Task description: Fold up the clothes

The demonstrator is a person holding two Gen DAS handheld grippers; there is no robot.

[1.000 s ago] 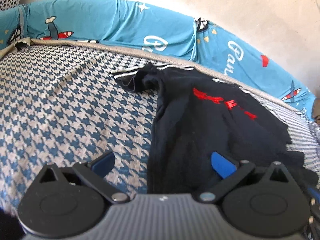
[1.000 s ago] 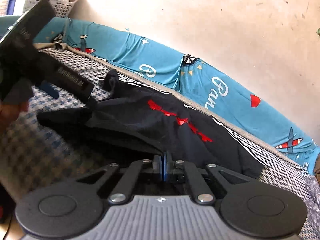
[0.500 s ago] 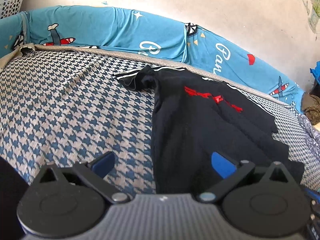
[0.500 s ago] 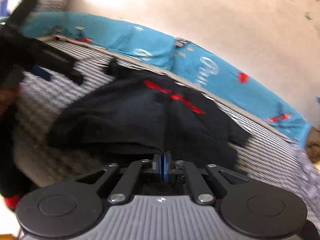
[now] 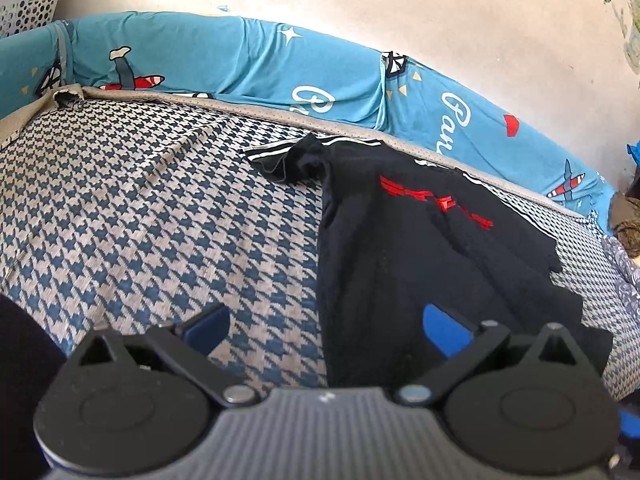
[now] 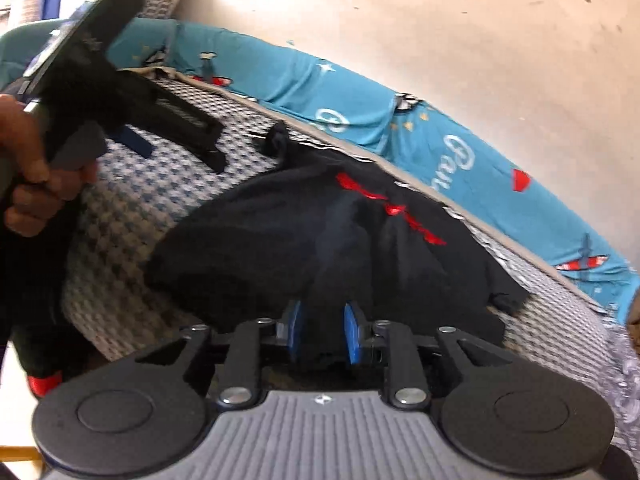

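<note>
A black shirt (image 5: 408,248) with red marks and white-striped sleeves lies folded lengthwise on the houndstooth bed cover (image 5: 140,216). My left gripper (image 5: 326,330) is open and empty, held above the shirt's near hem. In the right wrist view the shirt (image 6: 288,240) lies in front of my right gripper (image 6: 322,334), whose blue pads (image 6: 352,334) stand a little apart, with dark cloth between and below them; I cannot tell whether they touch it. The left gripper (image 6: 176,140) shows at upper left, held by a hand.
A blue printed bolster (image 5: 260,64) runs along the bed's far edge against a pale wall. A white basket (image 5: 28,4) stands at the far left corner. Patterned grey cloth (image 5: 624,276) lies at the bed's right edge.
My right gripper's pads were shut on the shirt's hem and have now parted; the hem has dropped onto the bed. The left gripper has pulled back a little, still open.
</note>
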